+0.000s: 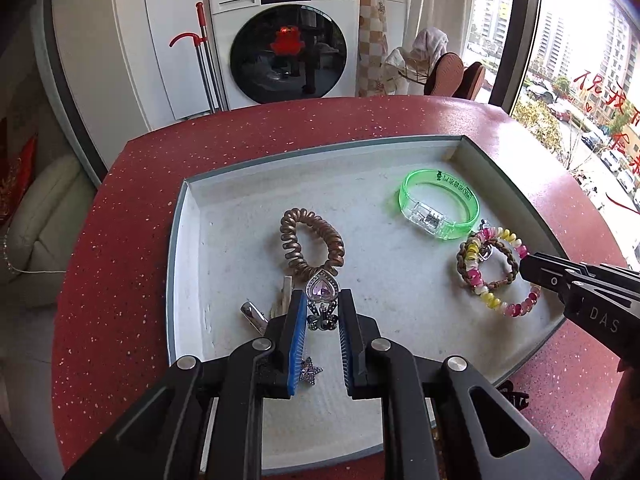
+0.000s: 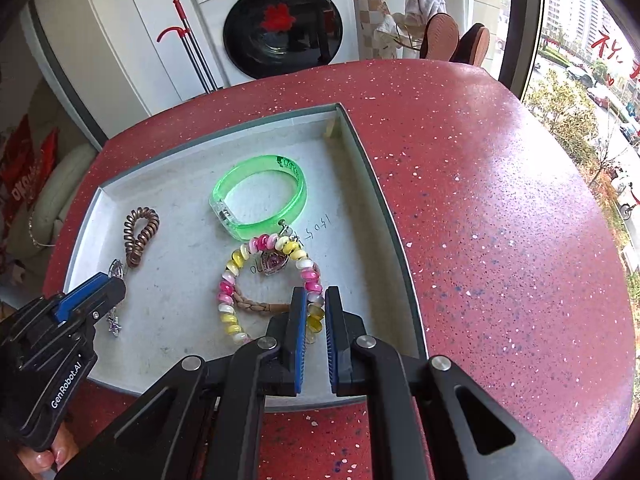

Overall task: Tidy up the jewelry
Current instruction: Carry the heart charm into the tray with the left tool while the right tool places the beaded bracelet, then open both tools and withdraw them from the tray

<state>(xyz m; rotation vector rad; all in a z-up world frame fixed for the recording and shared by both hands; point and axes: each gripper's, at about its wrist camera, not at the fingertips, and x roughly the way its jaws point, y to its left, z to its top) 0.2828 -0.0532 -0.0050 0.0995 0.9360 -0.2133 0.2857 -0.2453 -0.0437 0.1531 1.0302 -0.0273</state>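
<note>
Broadly, a red speckled countertop (image 1: 120,280) is seen bearing a shallow white tray (image 1: 188,240), with a white washing machine (image 1: 280,40) standing behind it. Inside the tray, a translucent green bangle (image 1: 440,200) is laid toward the far right corner, and a bronze spiral hair tie (image 1: 310,240) is laid near the middle. Just in front of the bangle, a pink, yellow and white beaded bracelet (image 2: 240,280) is found overlapping a braided brown bracelet (image 2: 260,305). The right gripper (image 2: 316,300) is clenched on the near side of the beaded bracelet, whose beads are pinched between the blue pads. The left gripper (image 1: 322,300) is closed on a dark metal ornament topped with a pink heart stone (image 1: 322,290), held just in front of the hair tie; whether it touches the tray floor cannot be told. A silver hair clip (image 1: 254,314) is seen just left of that gripper, and a small star charm (image 1: 310,372) is seen under its left finger.
</note>
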